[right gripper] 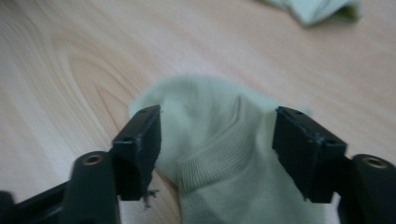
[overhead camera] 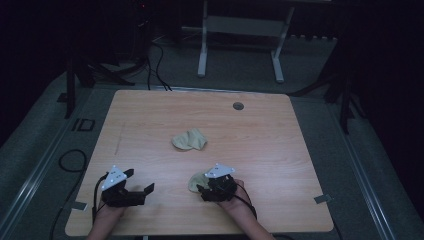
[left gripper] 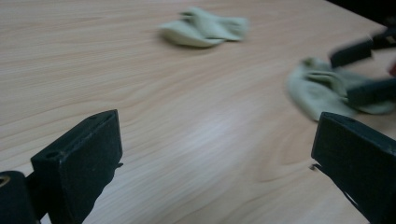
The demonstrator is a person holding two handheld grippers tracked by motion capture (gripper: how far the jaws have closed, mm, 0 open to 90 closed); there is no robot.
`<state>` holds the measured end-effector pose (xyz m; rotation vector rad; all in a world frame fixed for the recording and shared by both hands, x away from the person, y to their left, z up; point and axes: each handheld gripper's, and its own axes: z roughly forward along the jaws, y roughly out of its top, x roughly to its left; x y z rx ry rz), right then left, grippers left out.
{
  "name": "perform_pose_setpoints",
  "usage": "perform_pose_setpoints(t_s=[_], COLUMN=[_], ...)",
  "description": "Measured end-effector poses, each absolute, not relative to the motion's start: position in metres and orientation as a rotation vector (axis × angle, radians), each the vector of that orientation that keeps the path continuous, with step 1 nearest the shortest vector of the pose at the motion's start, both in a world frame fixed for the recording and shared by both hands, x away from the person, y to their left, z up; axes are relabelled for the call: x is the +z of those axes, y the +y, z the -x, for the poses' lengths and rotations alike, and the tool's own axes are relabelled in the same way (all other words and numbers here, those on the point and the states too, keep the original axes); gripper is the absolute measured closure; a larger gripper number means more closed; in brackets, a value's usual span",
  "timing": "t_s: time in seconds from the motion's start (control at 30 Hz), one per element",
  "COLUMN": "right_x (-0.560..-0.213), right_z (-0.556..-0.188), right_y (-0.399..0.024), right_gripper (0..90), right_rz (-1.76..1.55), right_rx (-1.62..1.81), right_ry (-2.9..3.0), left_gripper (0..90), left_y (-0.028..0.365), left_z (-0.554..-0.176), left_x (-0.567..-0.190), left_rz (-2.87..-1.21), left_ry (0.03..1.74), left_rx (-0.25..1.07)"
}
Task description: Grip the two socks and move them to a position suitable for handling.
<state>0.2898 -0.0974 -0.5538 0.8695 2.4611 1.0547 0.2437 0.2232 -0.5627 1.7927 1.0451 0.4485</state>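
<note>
Right claw (right gripper: 217, 140) wide open w/ pale green ribbed cotton sock (right gripper: 219, 154) between jaws. Left claw (overhead camera: 138, 182) wide open, empty, over light wooden tabletop (overhead camera: 150, 125).

Two pale green socks are counted on one wooden table (overhead camera: 280, 150). One crumpled sock (overhead camera: 190, 140) is found near the table's centre; a second sock (overhead camera: 196, 182) is found nearer the table's front edge, between the jaws of the right gripper (overhead camera: 207, 191). Two grippers are counted, the left gripper (overhead camera: 140, 181) being located at the table's front left. One round grommet (overhead camera: 238, 106) is noted near the table's far edge.
</note>
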Motion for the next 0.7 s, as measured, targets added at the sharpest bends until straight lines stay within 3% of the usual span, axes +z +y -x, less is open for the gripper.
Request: perform_pose_setpoints(t_s=[0.17,0.33,0.37,0.4,0.5,0.63,0.7], right_x=[-0.531,-0.502,-0.500,-0.498,-0.503,-0.516,-0.523], right_z=[-0.289,-0.290,-0.291,-0.292,-0.294,-0.298,-0.300], right_y=[-0.105,-0.118,-0.120,-0.122,-0.122,-0.118,-0.115], right_gripper=[37.1,35.8,35.3,39.7,42.5,44.1,49.8], right_rz=[-0.871,-0.850,-0.847,-0.854,-0.869,-0.899,-0.903], right_rx=[1.133,1.206,1.199,1.195,1.188,1.163,1.138], right_ry=[2.480,2.436,2.428,2.423,2.446,2.487,2.502], left_gripper=[12.7,41.5,41.5,54.1,73.4,88.0,89.1], left_y=[0.195,0.172,0.160,0.155,0.138,0.118,0.110], left_z=[-0.249,-0.251,-0.253,-0.255,-0.260,-0.270,-0.276], left_x=[-0.559,-0.553,-0.550,-0.549,-0.548,-0.554,-0.559], left_rz=[-1.854,-1.882,-1.893,-1.901,-1.944,-2.018,-2.078], left_ry=[0.935,0.814,0.756,0.732,0.677,0.671,0.669], left_rx=[0.369,0.312,0.289,0.274,0.253,0.230,0.231])
